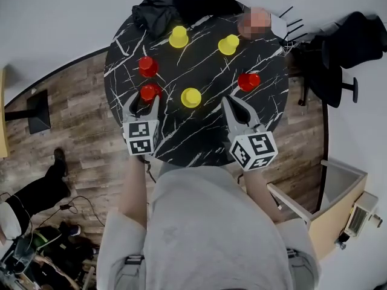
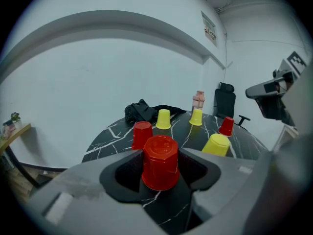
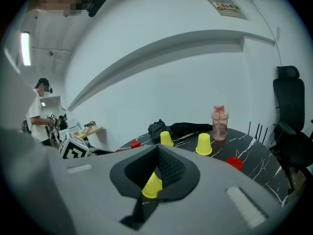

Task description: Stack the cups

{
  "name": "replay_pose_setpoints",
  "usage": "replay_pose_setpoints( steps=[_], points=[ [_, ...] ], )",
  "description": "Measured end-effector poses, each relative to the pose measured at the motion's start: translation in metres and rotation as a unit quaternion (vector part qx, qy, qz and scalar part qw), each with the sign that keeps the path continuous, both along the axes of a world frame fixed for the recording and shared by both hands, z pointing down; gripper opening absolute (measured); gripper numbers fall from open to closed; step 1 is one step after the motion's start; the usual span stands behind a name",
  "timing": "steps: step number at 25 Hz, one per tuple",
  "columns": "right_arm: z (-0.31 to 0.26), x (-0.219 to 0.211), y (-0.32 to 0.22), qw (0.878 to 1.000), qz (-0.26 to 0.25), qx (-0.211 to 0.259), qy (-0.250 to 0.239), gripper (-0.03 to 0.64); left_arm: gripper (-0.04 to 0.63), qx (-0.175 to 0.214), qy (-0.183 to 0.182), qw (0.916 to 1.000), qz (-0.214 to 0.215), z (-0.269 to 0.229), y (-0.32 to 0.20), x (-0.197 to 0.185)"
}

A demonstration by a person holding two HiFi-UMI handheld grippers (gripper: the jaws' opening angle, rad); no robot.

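A red cup stands upside down on the black marbled table, right between the jaws of the left gripper. The jaws are spread wide, one on each side of it. The left gripper view shows dark gaps between the cup's sides and the hollows of the jaws, so the cup is framed rather than pinched. The right gripper has its jaws drawn fully together with nothing in them. Its own view shows only a yellow cup on the table beyond the tips, ahead and a little to that gripper's left, between the two grippers. There are three red cups in all. The second red cup is just past the left gripper's tips, and the third red cup is a little ahead of the right gripper and slightly to its right. There are also three yellow cups, the two others being well ahead of both grippers on the far side of the table. All six cups are inverted and stand apart from one another, none stacked. At the far edge, beyond both grippers, lie a black garment and a pink bottle. An office chair stands off to the right gripper's side.
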State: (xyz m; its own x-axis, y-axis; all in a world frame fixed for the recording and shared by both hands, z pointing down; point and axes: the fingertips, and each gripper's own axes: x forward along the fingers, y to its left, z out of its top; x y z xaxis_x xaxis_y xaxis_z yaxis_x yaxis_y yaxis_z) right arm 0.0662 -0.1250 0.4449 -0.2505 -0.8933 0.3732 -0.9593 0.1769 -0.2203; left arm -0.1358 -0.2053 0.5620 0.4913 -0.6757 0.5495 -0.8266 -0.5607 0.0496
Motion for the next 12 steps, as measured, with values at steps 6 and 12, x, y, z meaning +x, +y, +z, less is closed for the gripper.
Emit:
replay_pose_setpoints(
  steps=[6,12],
  points=[
    [0.000,-0.002,0.002,1.000,-0.004,0.001,-0.005,-0.002,0.232,-0.006,-0.005,0.9988,0.049,0.007,0.025,0.035],
    [0.002,0.000,0.006,1.000,-0.002,-0.001,-0.007,-0.002,0.232,-0.014,-0.007,0.9976,0.067,0.015,0.032,0.053]
  ],
)
